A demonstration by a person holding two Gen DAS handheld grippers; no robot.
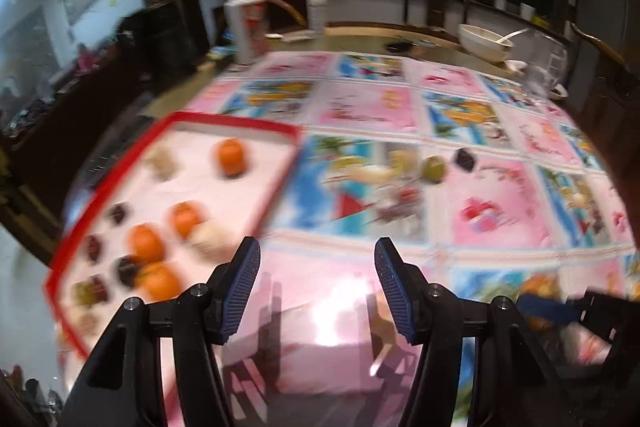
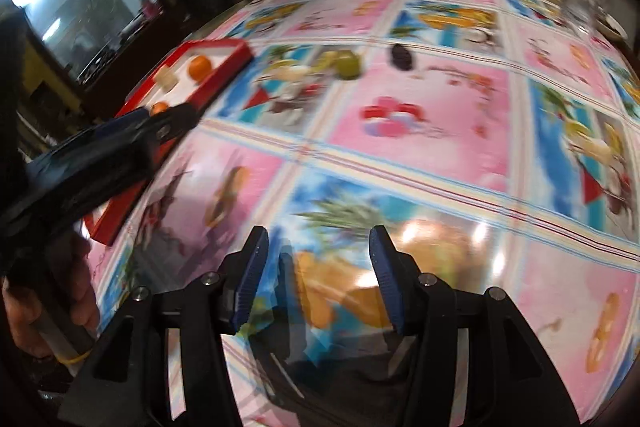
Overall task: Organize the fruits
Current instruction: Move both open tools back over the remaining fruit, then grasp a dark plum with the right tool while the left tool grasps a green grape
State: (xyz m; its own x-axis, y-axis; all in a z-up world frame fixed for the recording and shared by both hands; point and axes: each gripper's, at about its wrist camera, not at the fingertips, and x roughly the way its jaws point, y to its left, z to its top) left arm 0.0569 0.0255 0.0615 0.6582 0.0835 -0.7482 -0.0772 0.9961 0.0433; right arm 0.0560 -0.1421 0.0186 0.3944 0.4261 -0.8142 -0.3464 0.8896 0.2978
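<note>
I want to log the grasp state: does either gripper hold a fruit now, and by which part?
Nothing is held. The left gripper and the right gripper are both open and empty above the tablecloth.

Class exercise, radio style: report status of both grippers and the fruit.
Left gripper open, empty. Right gripper open, empty. Red tray holds oranges; green fruit and dark fruit loose on tablecloth. Path clear.

No legible text anywhere.
</note>
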